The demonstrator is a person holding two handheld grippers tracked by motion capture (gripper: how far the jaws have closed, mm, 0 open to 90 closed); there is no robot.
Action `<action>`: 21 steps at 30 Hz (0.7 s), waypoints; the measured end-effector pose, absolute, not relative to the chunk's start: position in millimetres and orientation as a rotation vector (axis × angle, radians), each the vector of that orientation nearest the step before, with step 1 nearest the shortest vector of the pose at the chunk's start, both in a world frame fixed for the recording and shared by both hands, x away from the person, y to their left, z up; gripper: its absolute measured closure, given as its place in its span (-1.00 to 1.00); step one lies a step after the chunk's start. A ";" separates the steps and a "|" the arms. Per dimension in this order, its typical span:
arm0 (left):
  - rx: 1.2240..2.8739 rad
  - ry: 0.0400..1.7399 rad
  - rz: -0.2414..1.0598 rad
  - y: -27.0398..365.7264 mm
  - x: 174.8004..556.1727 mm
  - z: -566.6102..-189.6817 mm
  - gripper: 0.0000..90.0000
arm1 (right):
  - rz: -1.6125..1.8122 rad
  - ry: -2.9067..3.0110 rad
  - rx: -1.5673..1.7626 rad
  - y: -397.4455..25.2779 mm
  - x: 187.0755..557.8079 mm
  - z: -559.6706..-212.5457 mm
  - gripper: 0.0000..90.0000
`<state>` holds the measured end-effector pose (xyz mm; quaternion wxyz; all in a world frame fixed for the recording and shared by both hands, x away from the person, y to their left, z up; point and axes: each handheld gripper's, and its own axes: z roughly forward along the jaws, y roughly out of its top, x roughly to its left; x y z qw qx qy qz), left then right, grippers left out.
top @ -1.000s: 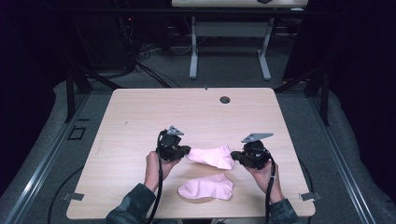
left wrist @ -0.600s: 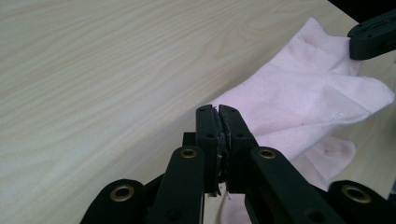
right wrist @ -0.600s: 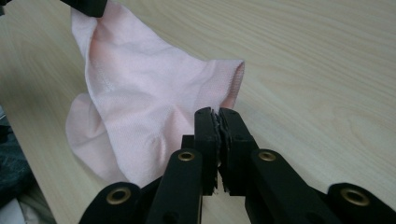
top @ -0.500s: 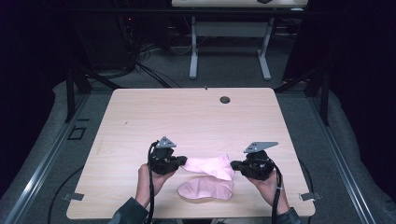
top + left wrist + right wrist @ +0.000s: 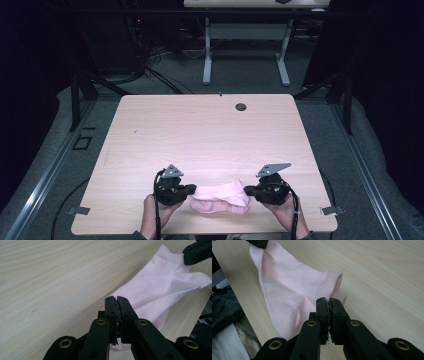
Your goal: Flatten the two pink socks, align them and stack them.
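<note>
Grippers, left (image 5: 189, 190) and right (image 5: 248, 190), are closed on the ends of one pink sock (image 5: 215, 194) over another (image 5: 227, 208), near the table (image 5: 200, 135) edge. Uneven release could misalign the pair.

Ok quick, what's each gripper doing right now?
Left gripper: shut on the sock.
Right gripper: shut on the same sock's other end.

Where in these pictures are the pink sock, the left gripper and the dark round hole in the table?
pink sock (image 5: 220, 196): high view, middle of the fabric.
left gripper (image 5: 116, 305): left gripper view, its closed tips.
hole (image 5: 241, 106): high view, its centre, at the table's far edge.
</note>
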<state>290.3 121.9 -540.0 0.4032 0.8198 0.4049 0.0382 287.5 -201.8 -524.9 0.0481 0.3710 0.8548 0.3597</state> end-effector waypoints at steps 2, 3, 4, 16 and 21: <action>2.080 1.020 0.084 120.2 288.3 -545.5 0.94 | 1.074 2.608 1.142 -202.2 286.3 -528.7 0.92; 2.083 1.019 0.078 119.2 287.6 -548.1 0.94 | 1.076 2.605 1.149 -202.6 286.1 -530.6 0.92; 2.085 1.017 0.076 118.4 287.2 -550.4 0.94 | 1.063 2.611 1.149 -203.6 286.2 -532.2 0.92; 2.086 1.023 0.088 122.6 294.1 -553.7 0.88 | 1.057 2.566 1.148 -202.4 283.1 -538.9 0.92; 2.109 1.048 0.076 122.4 296.3 -559.2 0.62 | 1.006 2.584 1.155 -199.4 287.4 -546.2 0.85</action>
